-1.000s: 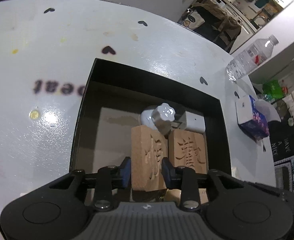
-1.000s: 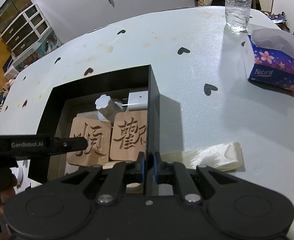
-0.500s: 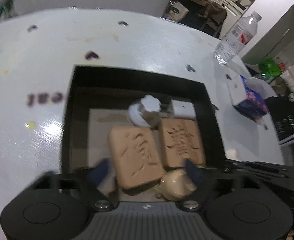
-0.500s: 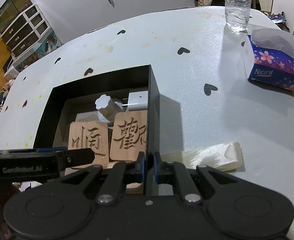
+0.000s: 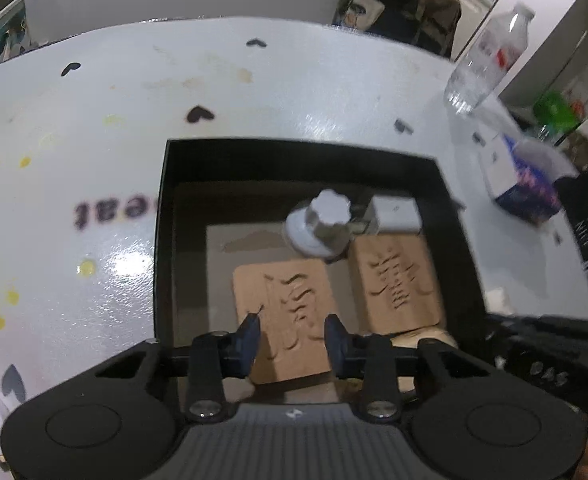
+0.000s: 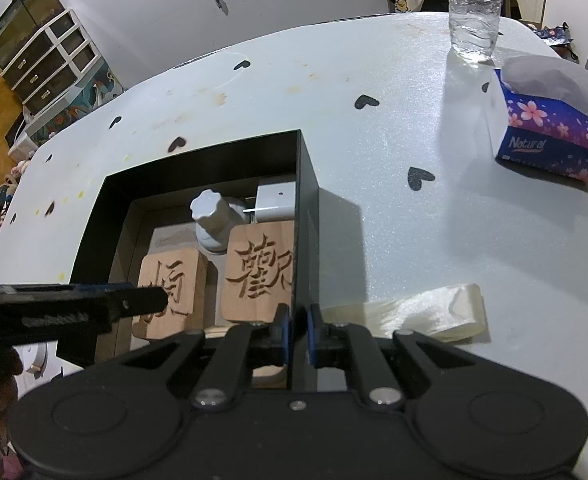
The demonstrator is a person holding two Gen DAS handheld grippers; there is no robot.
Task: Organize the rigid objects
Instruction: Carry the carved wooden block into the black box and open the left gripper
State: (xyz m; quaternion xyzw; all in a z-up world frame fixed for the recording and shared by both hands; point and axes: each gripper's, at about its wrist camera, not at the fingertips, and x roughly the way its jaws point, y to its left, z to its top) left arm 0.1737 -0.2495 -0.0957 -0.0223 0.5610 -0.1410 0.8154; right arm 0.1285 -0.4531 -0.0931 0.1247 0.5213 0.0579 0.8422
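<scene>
A black box (image 5: 162, 248) (image 6: 308, 216) on the white table holds two carved wooden blocks, a white knobbed piece (image 5: 328, 224) (image 6: 212, 216) and a white adapter (image 5: 396, 214) (image 6: 276, 202). The left block (image 5: 290, 312) (image 6: 174, 292) lies flat next to the right block (image 5: 396, 284) (image 6: 260, 272). My left gripper (image 5: 293, 340) hovers open above the left block, fingers apart and holding nothing. My right gripper (image 6: 297, 334) is shut on the box's right wall at its near corner.
A tissue box (image 6: 550, 136) (image 5: 522, 184) and a water bottle (image 6: 474, 8) (image 5: 486, 60) stand at the far right. A folded cream ribbon (image 6: 410, 314) lies right of the box. A round wooden piece (image 5: 430, 338) sits at the box's near end.
My left gripper let go of the left wooden block, which now lies flat in the box, and it lifted back, then partly narrowed. The right gripper stayed clamped on the wall.
</scene>
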